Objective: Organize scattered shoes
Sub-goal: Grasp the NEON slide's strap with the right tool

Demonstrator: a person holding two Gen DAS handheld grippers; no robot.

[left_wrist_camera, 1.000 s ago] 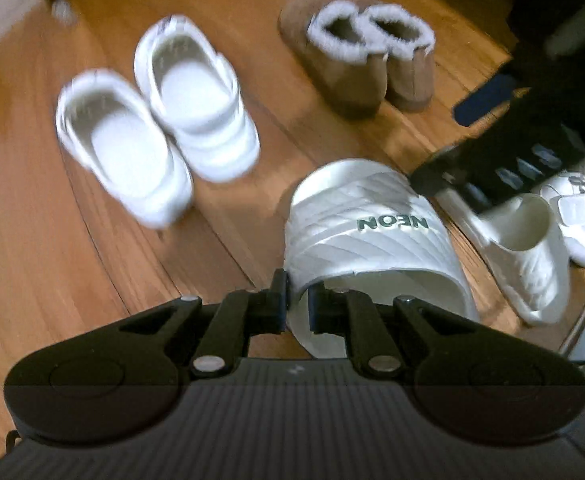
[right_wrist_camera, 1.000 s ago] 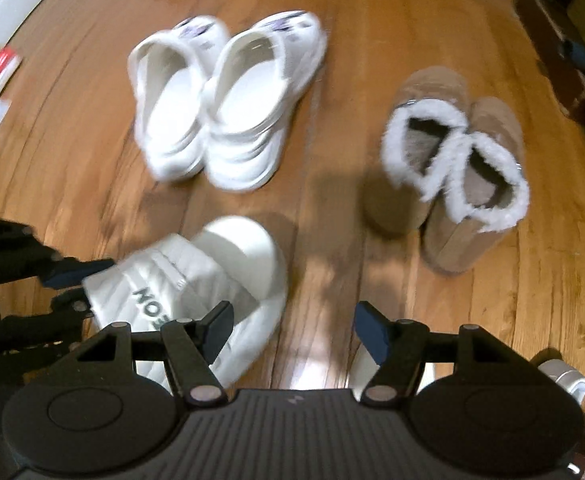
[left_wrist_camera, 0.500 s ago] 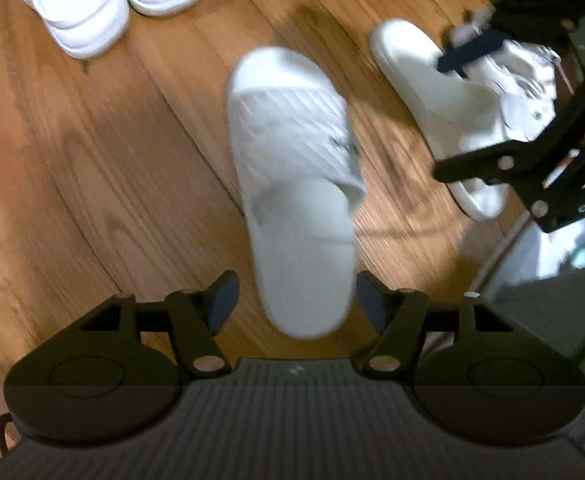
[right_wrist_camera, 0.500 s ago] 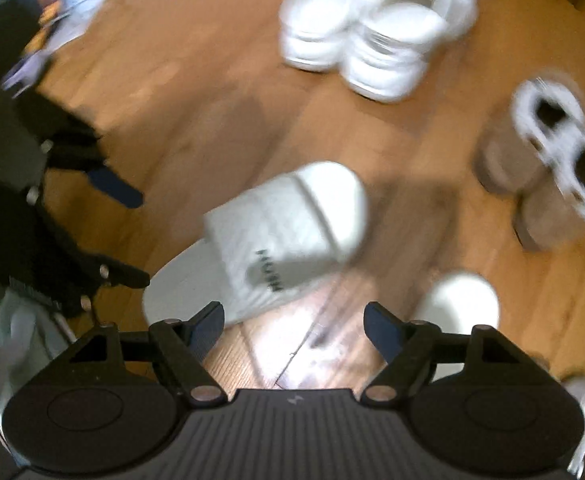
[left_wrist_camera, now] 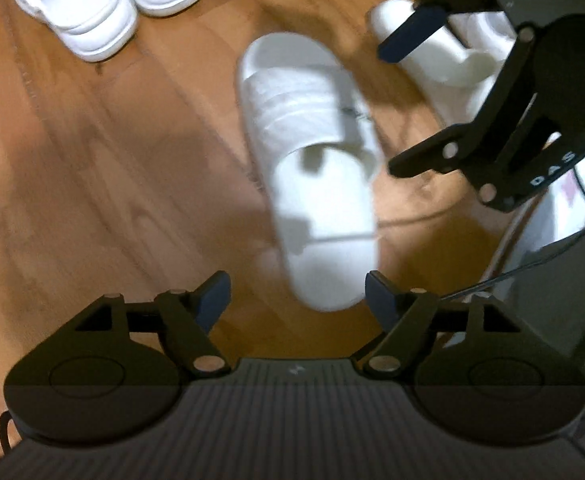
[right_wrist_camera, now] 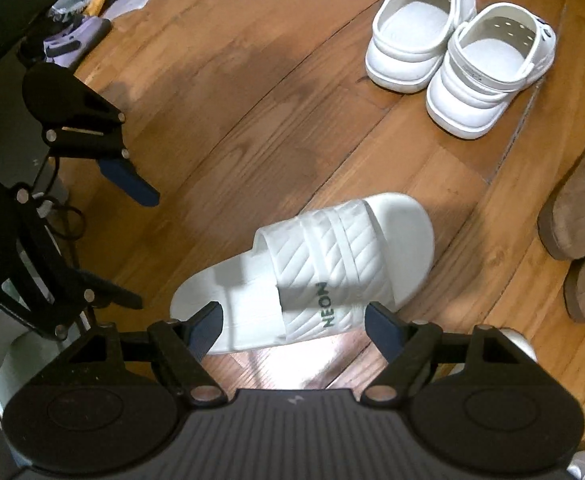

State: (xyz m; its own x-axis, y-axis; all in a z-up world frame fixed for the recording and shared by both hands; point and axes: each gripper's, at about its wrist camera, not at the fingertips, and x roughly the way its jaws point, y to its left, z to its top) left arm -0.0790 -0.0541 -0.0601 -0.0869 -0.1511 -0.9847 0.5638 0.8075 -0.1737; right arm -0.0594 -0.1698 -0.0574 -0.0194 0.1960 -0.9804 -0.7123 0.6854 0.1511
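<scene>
Both the left gripper (left_wrist_camera: 294,294) and right gripper (right_wrist_camera: 292,326) hang empty over the wooden floor (right_wrist_camera: 252,92), jaws spread wide. Between them lies a white slide (right_wrist_camera: 312,268) marked "NEON". Farther off stand paired white clogs (right_wrist_camera: 460,56) and tan fur-lined slippers (right_wrist_camera: 580,240).

We're seeing a white slide (right_wrist_camera: 324,268) with diagonal ribbing and dark green lettering, white perforated clogs (right_wrist_camera: 458,64), tan boots (right_wrist_camera: 580,232) trimmed in white fleece, and a warm orange-brown plank floor (right_wrist_camera: 252,100).
</scene>
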